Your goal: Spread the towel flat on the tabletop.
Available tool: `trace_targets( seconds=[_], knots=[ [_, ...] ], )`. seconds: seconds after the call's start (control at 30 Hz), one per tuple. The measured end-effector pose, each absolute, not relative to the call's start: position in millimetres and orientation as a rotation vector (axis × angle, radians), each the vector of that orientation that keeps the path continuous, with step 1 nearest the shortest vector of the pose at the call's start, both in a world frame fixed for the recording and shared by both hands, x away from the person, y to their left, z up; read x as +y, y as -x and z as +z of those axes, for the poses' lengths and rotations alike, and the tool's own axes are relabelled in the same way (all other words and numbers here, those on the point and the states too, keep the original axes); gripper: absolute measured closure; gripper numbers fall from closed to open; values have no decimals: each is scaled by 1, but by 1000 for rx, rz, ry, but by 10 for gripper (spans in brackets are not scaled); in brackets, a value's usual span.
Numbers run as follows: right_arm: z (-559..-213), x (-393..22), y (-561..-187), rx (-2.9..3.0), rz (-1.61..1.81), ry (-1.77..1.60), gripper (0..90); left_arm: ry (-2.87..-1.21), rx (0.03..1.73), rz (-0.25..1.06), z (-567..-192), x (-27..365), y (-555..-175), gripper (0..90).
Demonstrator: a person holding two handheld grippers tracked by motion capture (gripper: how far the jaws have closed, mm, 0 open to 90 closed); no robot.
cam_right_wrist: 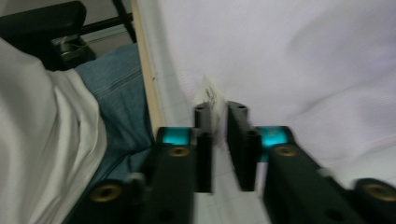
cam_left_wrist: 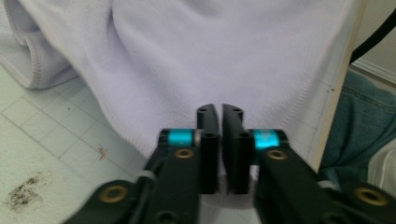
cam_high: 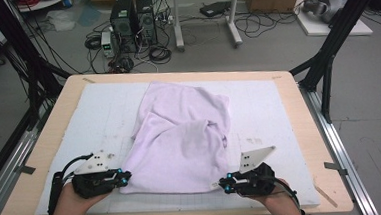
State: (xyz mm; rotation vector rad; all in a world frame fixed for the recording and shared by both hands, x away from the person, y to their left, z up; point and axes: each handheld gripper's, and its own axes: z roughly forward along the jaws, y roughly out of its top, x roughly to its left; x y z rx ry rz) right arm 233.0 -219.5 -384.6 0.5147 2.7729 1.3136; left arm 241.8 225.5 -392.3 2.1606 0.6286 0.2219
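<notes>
A pale lilac garment (cam_high: 185, 133) lies crumpled and partly folded on the white gridded mat (cam_high: 104, 118). My left gripper (cam_high: 125, 177) is at the garment's near left corner. In the left gripper view its jaws (cam_left_wrist: 220, 112) stand a thin slit apart over the hem (cam_left_wrist: 210, 51), not pressing on the cloth. My right gripper (cam_high: 223, 183) is at the near right corner. In the right gripper view its jaws (cam_right_wrist: 219, 112) stand a little apart, with a small white label (cam_right_wrist: 211, 95) at the hem just beyond the left jaw. The lilac cloth (cam_right_wrist: 289, 60) spreads beyond them.
The mat covers a wooden table (cam_high: 59, 115) whose near edge (cam_right_wrist: 148, 84) runs just behind both grippers. The person's jeans (cam_right_wrist: 116, 102) are right at that edge. A dark smudge (cam_left_wrist: 23, 193) marks the mat at the left. Computers (cam_high: 133, 23) and cables lie on the floor beyond.
</notes>
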Motion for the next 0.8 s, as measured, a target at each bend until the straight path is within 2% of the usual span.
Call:
trace_targets(
  seconds=[0.1, 0.23, 0.47, 0.57, 0.63, 0.7, 0.8],
  knots=[
    [-377, -219, -244, 2720, 1265, -522, 676, -2143, 634, 228, -392, 222, -253, 633],
    [-390, -208, -273, 2694, 1174, -534, 628, -2144, 634, 232, -403, 209, -275, 626],
    [-425, -194, -317, 2748, 1026, -606, 618, -2289, 686, 245, -434, 197, -306, 608],
    [-433, -191, -320, 2789, 994, -623, 685, -2274, 690, 251, -437, 199, -305, 655],
    [-434, -193, -319, 2792, 1022, -625, 783, -2278, 688, 265, -437, 197, -303, 784],
    [-436, -195, -316, 2783, 1075, -649, 854, -2292, 673, 270, -436, 195, -301, 857],
    [-438, -200, -313, 2779, 1120, -662, 869, -2294, 673, 266, -434, 195, -296, 873]
  ],
)
